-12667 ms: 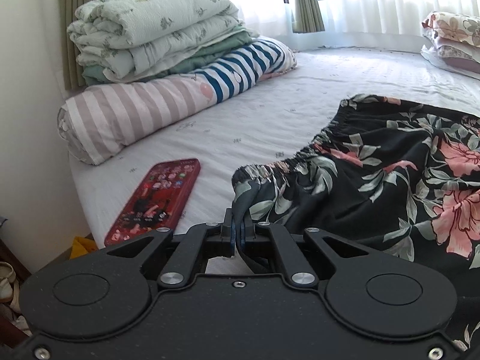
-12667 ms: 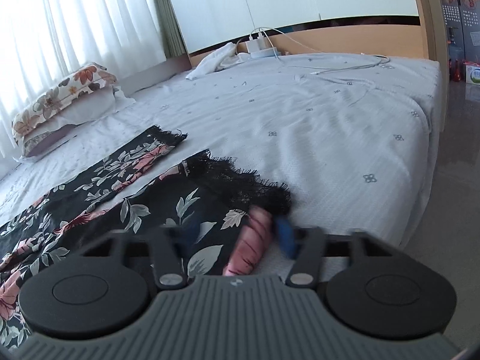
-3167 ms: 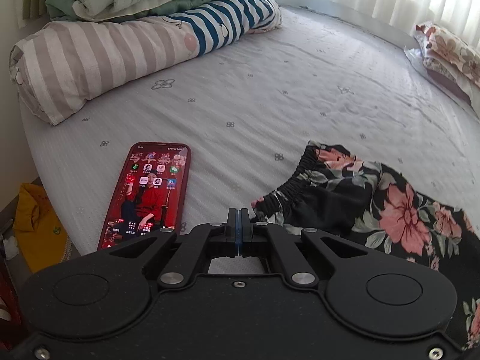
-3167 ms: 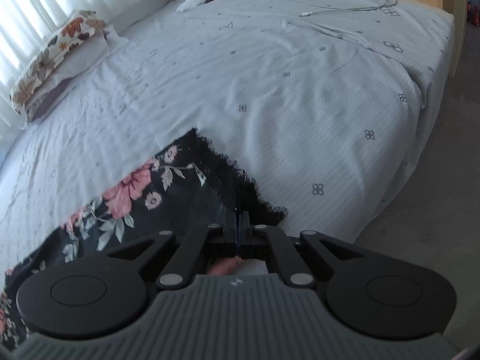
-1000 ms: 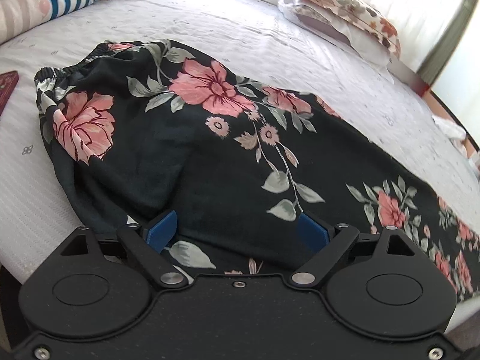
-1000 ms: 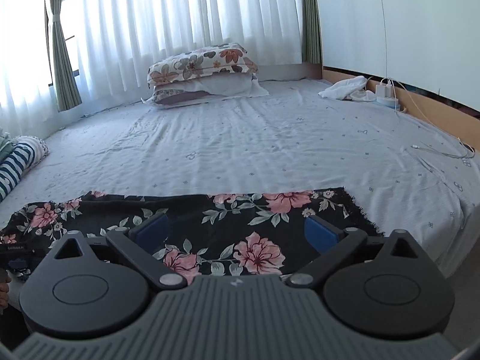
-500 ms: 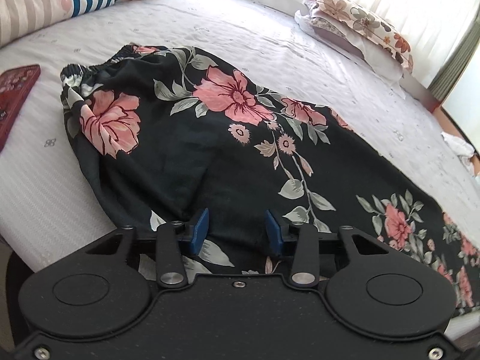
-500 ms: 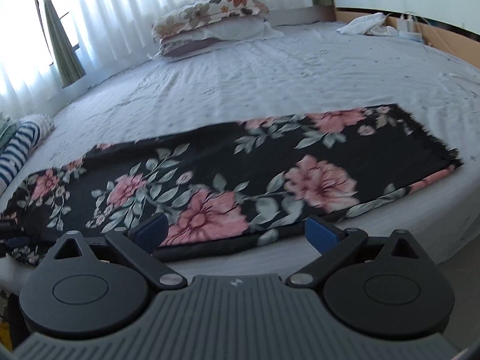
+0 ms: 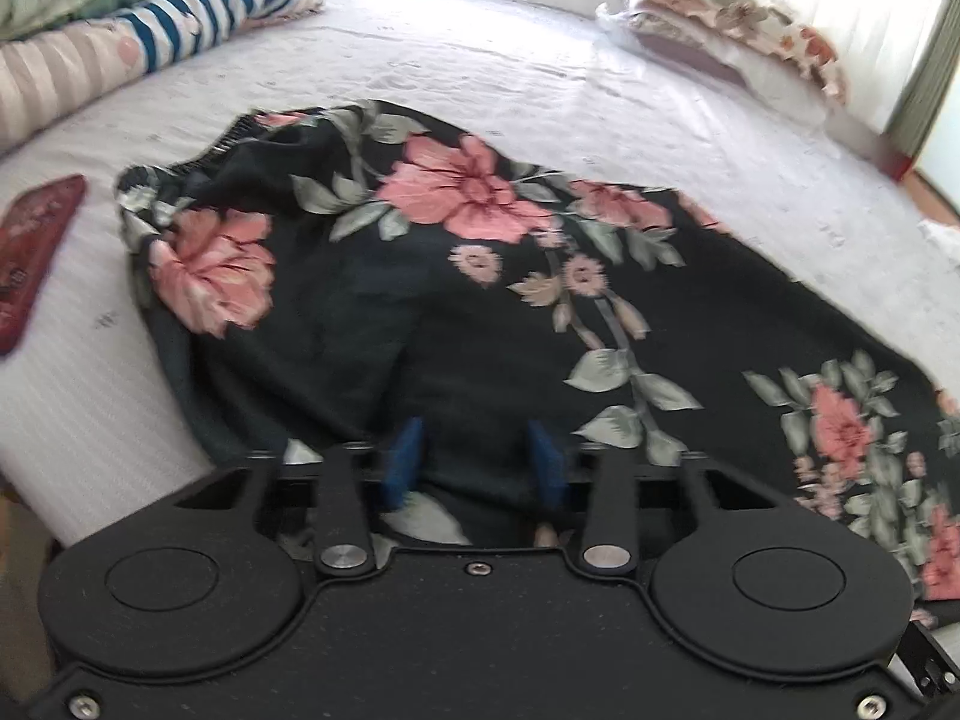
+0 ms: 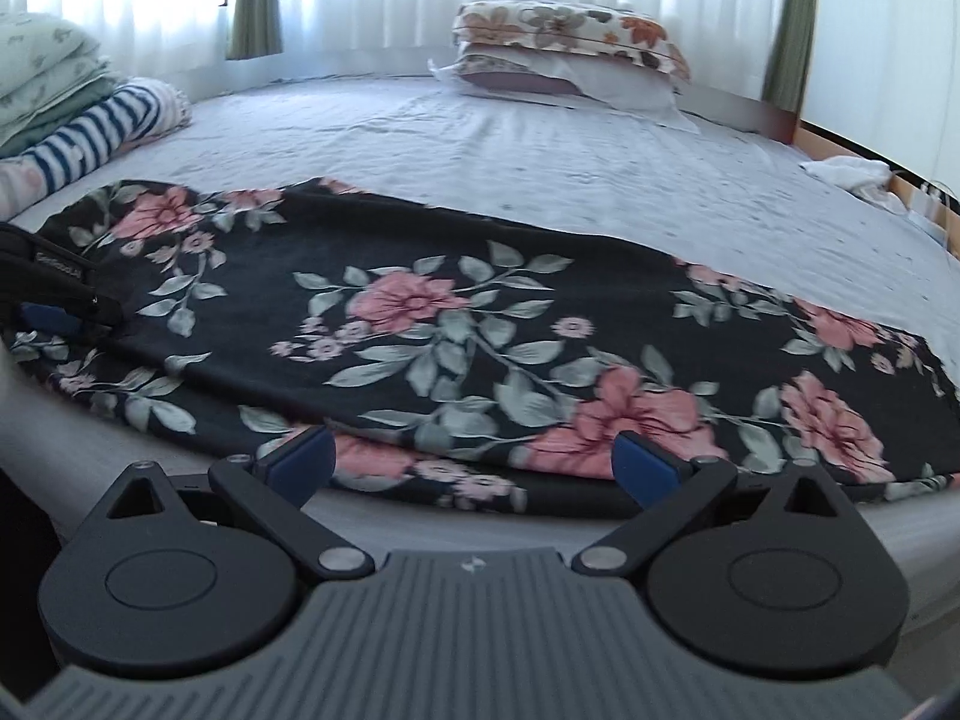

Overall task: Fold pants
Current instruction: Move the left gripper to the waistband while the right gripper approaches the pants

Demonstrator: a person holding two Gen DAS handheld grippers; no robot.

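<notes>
The black floral pants [image 9: 480, 276] lie folded lengthwise along the near edge of the bed, waistband to the left. They also fill the right wrist view [image 10: 480, 330]. My left gripper [image 9: 474, 465] is partly open, its blue pads on either side of the near crotch edge of the fabric. It shows at the far left of the right wrist view [image 10: 60, 300]. My right gripper [image 10: 474, 462] is wide open and empty, just before the near edge of the pant legs.
A red phone [image 9: 33, 252] lies left of the waistband. Rolled striped bedding [image 9: 150, 42] and folded quilts [image 10: 42, 78] are at the far left. Floral pillows [image 10: 570, 54] sit at the back. A white cloth [image 10: 852, 174] lies at the right edge.
My left gripper has narrowed from wide open to partly open around the near fabric edge. My right gripper has dropped closer to the pant legs, still wide open.
</notes>
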